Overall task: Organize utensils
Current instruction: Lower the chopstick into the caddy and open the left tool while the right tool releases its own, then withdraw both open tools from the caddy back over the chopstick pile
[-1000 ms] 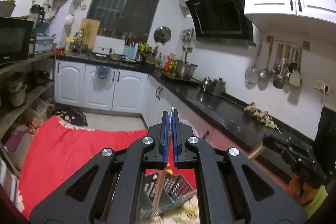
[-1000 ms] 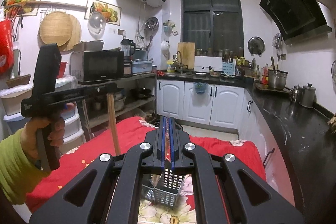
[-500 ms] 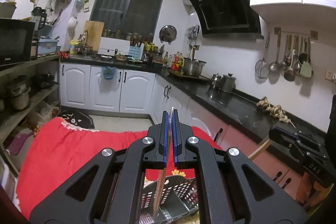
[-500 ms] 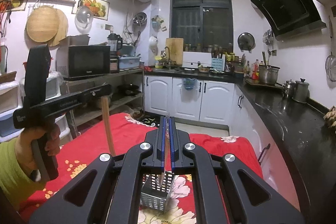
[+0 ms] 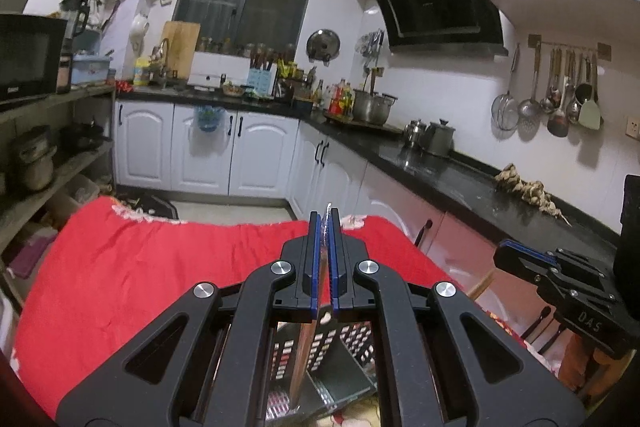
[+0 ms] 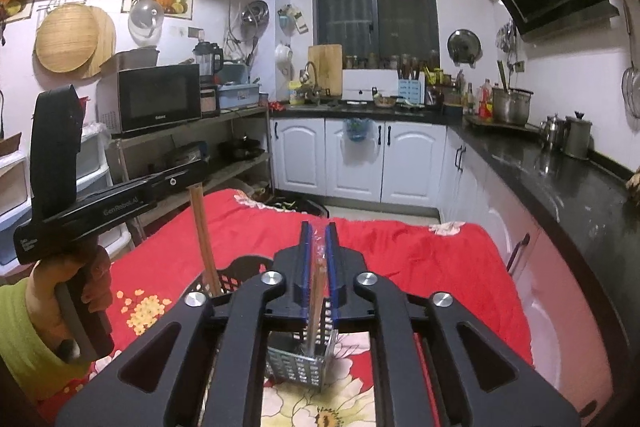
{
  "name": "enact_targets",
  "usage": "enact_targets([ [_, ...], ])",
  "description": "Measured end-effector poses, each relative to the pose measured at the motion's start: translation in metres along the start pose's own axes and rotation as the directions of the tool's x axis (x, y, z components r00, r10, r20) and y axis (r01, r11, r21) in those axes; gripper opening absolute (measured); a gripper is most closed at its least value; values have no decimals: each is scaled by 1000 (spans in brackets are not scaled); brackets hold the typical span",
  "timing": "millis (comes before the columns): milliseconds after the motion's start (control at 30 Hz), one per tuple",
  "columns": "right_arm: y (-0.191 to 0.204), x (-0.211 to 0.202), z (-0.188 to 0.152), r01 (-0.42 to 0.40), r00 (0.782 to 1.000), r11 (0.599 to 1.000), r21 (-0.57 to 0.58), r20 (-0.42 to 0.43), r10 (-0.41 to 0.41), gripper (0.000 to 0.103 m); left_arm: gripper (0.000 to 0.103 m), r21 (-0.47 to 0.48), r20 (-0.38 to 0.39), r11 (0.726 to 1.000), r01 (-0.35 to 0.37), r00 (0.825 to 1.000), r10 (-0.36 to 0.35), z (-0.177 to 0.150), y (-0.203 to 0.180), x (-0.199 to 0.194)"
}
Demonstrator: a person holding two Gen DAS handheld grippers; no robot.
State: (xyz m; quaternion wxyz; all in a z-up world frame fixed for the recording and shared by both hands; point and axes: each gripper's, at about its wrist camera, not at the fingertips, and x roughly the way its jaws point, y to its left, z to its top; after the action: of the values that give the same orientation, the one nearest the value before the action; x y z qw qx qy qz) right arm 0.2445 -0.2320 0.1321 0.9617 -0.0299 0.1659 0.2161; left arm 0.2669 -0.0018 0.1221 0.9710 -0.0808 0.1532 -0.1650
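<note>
Red flowered cloth [image 6: 420,259] covers the counter at lower frame. At left, the left gripper [image 6: 196,183] clamps brown wooden chopsticks [image 6: 204,239], their tips dipping into a black perforated plastic basket [image 6: 228,273]. At centre, the right gripper [image 6: 318,267] is closed on another wooden stick [image 6: 319,291] above a silver perforated metal utensil caddy [image 6: 300,367]. Likely step: lowering both in; next, release. Open cloth lies beyond, with little room between the grippers.

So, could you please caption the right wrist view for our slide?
Right gripper lowers brown wooden chopsticks into perforated metal utensil holder on red floral tablecloth.
</note>
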Motion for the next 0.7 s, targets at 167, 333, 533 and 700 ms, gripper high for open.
enact_targets([
  [167,1,-11,-10,39,999,999,-18,33,-39,52,4,-9,-34,1000,-6,999,6,-13,4,-1],
  [333,-6,-25,-16,62,997,998,-2,48,-62,66,36,-27,-44,1000,-12,999,11,-18,6,-9],
  [533,-12,-46,-23,102,993,995,10,67,-102,80,76,2,-59,1000,-13,998,13,-24,-2,-24],
  [700,-16,-60,-30,109,992,994,21,68,-110,87,93,9,-66,1000,-12,998,13,-33,-7,-43],
])
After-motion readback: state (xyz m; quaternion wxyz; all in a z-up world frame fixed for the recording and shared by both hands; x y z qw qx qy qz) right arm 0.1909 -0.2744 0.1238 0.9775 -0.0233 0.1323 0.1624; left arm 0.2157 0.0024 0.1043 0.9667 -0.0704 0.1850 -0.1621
